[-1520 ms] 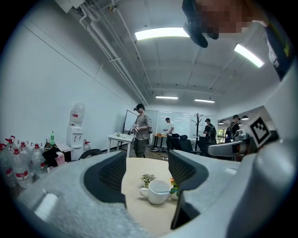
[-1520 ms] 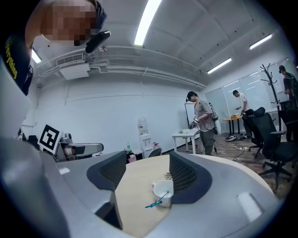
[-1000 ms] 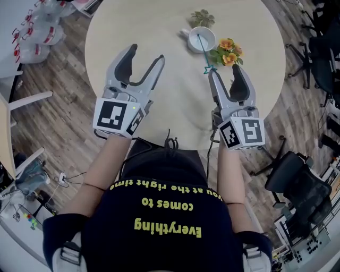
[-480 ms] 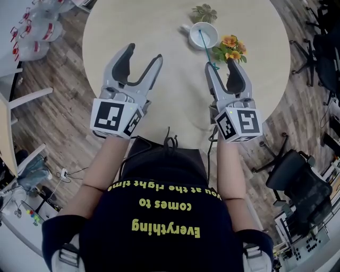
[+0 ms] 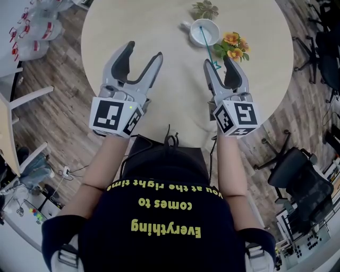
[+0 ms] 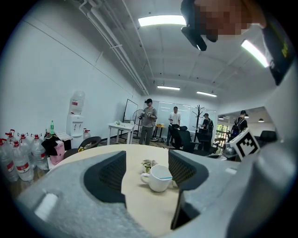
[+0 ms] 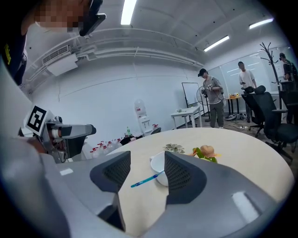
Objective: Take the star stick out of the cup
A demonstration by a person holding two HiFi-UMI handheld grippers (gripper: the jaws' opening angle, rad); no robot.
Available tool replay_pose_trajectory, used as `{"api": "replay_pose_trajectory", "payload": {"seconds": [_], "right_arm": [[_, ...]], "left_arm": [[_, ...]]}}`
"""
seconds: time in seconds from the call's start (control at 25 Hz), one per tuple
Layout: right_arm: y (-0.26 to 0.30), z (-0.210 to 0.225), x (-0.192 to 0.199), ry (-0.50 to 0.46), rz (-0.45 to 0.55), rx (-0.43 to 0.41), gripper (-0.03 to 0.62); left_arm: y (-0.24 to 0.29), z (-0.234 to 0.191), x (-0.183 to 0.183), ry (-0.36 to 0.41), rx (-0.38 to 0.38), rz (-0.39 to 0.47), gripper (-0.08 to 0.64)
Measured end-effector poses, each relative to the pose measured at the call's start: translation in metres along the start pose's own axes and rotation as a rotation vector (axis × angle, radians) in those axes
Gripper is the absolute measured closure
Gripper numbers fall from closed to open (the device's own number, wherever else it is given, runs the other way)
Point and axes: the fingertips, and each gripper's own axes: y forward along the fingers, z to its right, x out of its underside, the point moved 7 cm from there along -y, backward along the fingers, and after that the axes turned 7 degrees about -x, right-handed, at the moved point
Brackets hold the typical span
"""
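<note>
Tabletop [image 5: 159, 32] is open ahead of L gripper [image 5: 144, 50], w/ free passage up to the cup [image 5: 204, 32]. R side is tighter: orange flowers [image 5: 234, 47] sit just beside the cup, near R gripper [image 5: 218, 61]; small plant [image 5: 204, 9] is behind the cup. R jaws are closing w/ star stick [image 5: 207, 45] end between them, prob. untouched.
</note>
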Motion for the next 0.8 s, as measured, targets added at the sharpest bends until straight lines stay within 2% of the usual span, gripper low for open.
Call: {"api": "replay_pose_trajectory", "payload": {"seconds": [0.64, 0.8], "right_arm": [[0.006, 0.002, 0.027, 0.017, -0.066, -0.002, 0.380], [0.005, 0.004, 0.029, 0.015, -0.063, 0.004, 0.419]], "left_arm": [[0.005, 0.000, 0.007, -0.001, 0.000, -0.025, 0.276], [0.005, 0.002, 0.009, 0.001, 0.002, -0.029, 0.276]]}}
